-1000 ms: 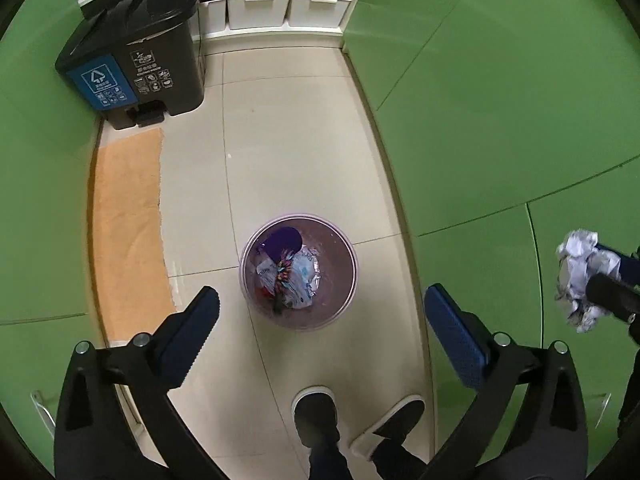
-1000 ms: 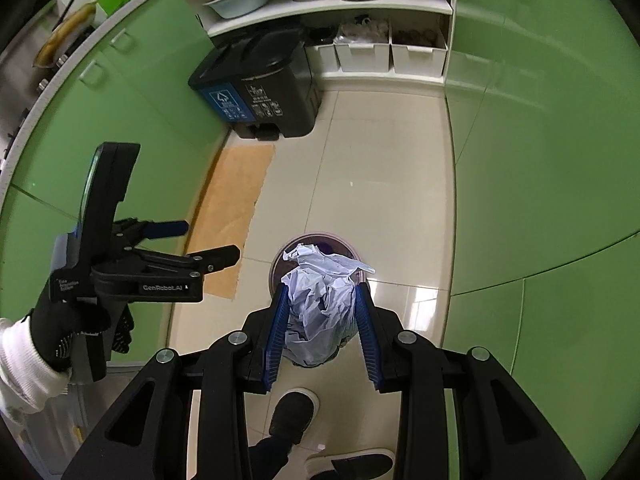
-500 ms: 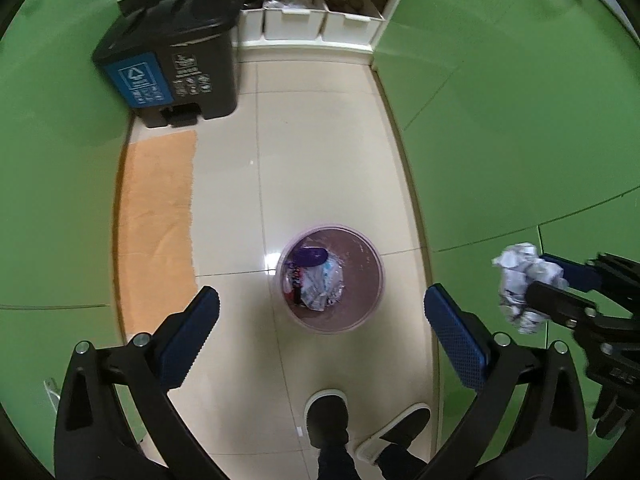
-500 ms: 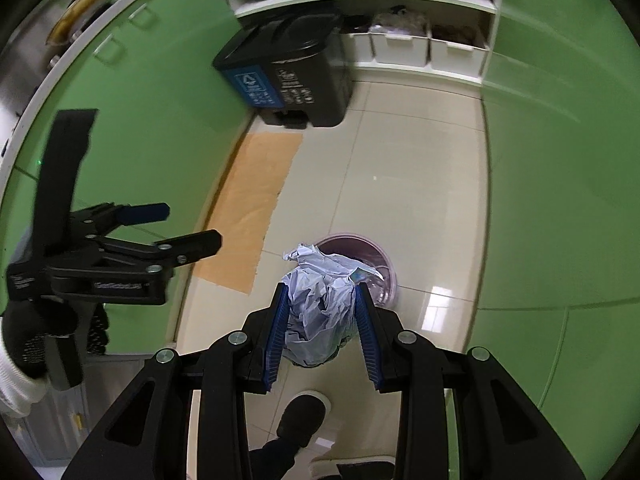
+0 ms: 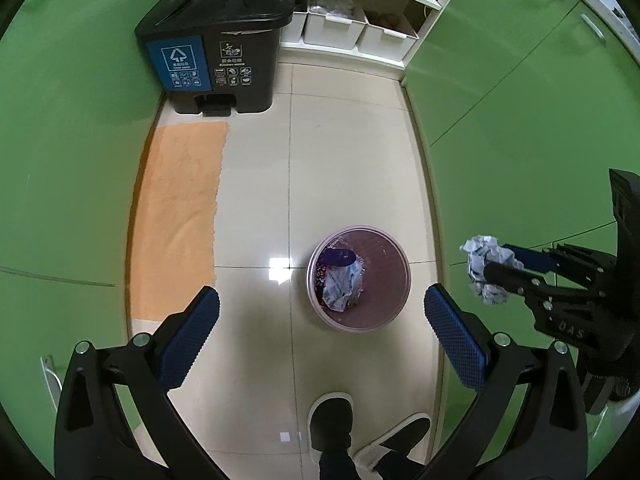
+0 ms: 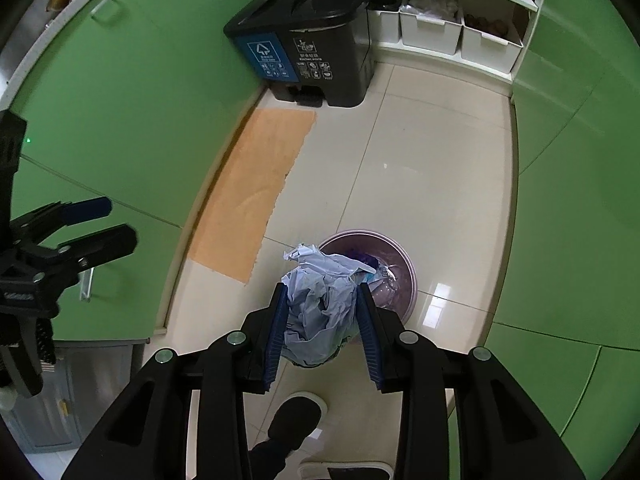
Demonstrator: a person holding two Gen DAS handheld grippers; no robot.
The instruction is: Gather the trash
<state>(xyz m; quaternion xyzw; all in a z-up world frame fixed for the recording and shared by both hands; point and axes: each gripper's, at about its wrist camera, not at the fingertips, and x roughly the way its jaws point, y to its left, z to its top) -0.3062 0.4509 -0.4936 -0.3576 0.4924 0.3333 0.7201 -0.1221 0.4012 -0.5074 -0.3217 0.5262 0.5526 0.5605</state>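
Note:
A round pink wastebasket (image 5: 394, 312) stands on the tiled floor with wrappers and a purple item inside; it also shows in the right wrist view (image 6: 400, 276). My right gripper (image 6: 322, 322) is shut on a crumpled pale blue paper wad (image 6: 320, 304) and holds it high, near the basket's left rim. From the left wrist view the wad (image 5: 486, 272) and right gripper (image 5: 516, 268) hang to the right of the basket. My left gripper (image 5: 320, 338) is open and empty, high above the floor; it shows at the left of the right wrist view (image 6: 108, 224).
A black two-part pedal bin (image 5: 218, 48) stands at the far end by white storage boxes (image 5: 352, 30) under shelves. An orange mat (image 5: 180, 208) lies along the left cabinets. Green cabinets line both sides. The person's slippered feet (image 5: 332, 424) are below.
Both views have risen and drawn back; the basket looks smaller. The right gripper with the wad has moved in toward the basket. The left gripper stays open.

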